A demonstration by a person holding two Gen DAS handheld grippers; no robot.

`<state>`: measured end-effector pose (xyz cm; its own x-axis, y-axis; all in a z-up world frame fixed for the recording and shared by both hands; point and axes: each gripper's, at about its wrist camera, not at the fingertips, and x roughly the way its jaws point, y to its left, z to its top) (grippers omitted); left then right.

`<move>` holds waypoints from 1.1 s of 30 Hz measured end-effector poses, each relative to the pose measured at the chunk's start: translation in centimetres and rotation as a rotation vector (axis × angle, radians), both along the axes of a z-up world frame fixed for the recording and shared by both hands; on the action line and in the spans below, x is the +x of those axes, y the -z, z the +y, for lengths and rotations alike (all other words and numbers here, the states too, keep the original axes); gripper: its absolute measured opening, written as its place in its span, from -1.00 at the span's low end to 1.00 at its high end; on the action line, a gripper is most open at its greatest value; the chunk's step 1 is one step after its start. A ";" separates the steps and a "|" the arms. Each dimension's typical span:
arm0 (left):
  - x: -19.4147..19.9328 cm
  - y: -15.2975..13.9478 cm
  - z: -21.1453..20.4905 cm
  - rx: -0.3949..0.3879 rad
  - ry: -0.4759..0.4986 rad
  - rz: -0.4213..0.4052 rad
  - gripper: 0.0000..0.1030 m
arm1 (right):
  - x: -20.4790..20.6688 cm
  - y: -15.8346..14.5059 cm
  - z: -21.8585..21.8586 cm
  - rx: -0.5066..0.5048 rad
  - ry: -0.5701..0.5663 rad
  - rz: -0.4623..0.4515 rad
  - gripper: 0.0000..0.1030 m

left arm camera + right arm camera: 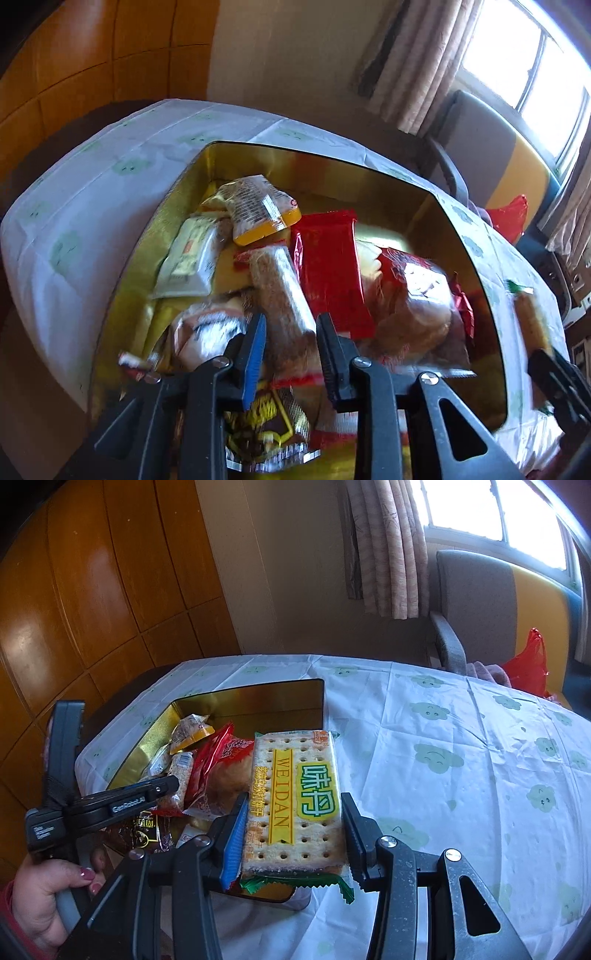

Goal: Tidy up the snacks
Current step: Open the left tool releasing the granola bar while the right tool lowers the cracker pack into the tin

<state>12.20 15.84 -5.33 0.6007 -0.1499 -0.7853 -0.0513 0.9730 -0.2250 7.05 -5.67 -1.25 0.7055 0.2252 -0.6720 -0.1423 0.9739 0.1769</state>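
Pointing away lengthwise (roughly): cracker packet (295,805)

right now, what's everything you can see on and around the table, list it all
gold tin: one, shiny gold inside, on the table, holding a pile of snacks
cracker pack: one, clear wrap with yellow and green label, between the right tongs at the tin's near right corner
red wrapper: one, plain red, on the pile in the tin
yellow-ended packet: one, clear and yellow, far end of the pile
white packet: one, left side of the tin
tablecloth: one, white with green cloud faces
chair: one, grey and yellow, beyond the table
red bag: one, by the chair
curtain: one, pinkish, by the window
left tongs: black, over the pile, gripping nothing
right tongs: black, shut on the cracker pack
hand: one, holding the left tool
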 end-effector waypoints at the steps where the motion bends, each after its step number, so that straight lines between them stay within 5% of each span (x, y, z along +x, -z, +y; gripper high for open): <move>1: -0.7 -0.2 0.1 -0.006 -0.003 -0.006 -0.38 | 0.1 0.2 0.2 0.005 -0.010 0.008 -0.08; 6: -3.7 -0.6 0.5 -0.023 -0.008 -0.039 -0.37 | 0.6 0.9 1.4 -0.006 -0.065 0.035 -0.08; 20: -6.9 -2.3 -0.4 0.161 -0.044 -0.024 -0.37 | 2.8 1.5 6.3 -0.064 -0.233 0.077 -0.08; 33: -8.2 -2.5 0.3 0.207 -0.082 -0.018 -0.37 | 5.8 1.9 9.9 -0.033 -0.243 0.106 -0.05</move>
